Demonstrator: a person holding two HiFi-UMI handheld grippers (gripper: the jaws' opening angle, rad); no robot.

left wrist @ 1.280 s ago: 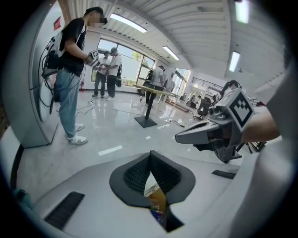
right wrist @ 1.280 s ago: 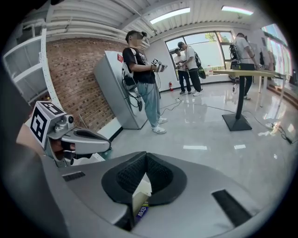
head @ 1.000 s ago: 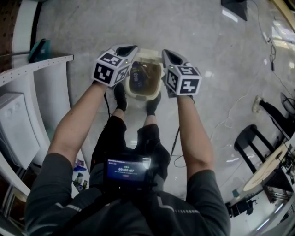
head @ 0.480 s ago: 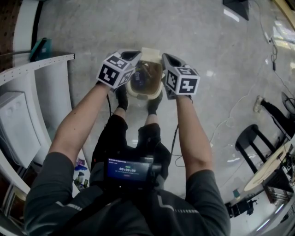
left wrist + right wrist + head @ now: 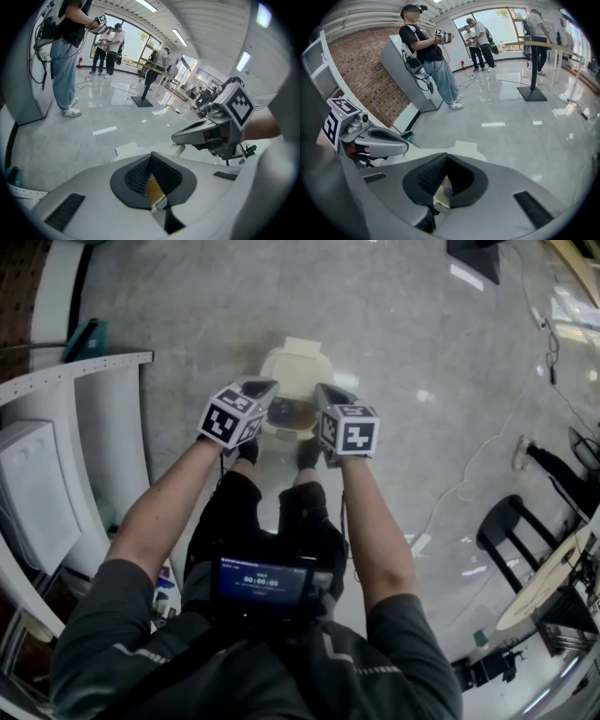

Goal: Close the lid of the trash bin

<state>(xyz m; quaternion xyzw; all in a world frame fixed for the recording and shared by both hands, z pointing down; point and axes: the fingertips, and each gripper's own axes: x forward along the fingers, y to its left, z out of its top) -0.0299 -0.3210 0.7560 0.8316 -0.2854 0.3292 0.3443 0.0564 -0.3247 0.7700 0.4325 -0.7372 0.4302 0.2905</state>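
Observation:
The cream trash bin (image 5: 292,381) stands on the floor just ahead of the person's shoes. Its lid (image 5: 296,367) lies tilted low over most of the bin, and a dark brown strip of the inside (image 5: 284,412) shows at the near edge. My left gripper (image 5: 261,392) and right gripper (image 5: 323,397) hover over the bin's near corners, both shut and holding nothing. In the left gripper view the lid (image 5: 140,149) shows beyond the left gripper (image 5: 152,180), with the right gripper (image 5: 206,133) at the side. The right gripper view shows the lid (image 5: 465,147) past the right gripper (image 5: 445,185).
White shelving (image 5: 84,427) and a teal object (image 5: 84,338) stand at the left. A cable (image 5: 459,488) and a black chair (image 5: 506,521) lie to the right. Several people (image 5: 426,51) stand across the polished floor, beside a pole stand (image 5: 532,91).
The lid has come down from upright and now covers most of the opening. Both grippers have drawn back toward the person, closer together.

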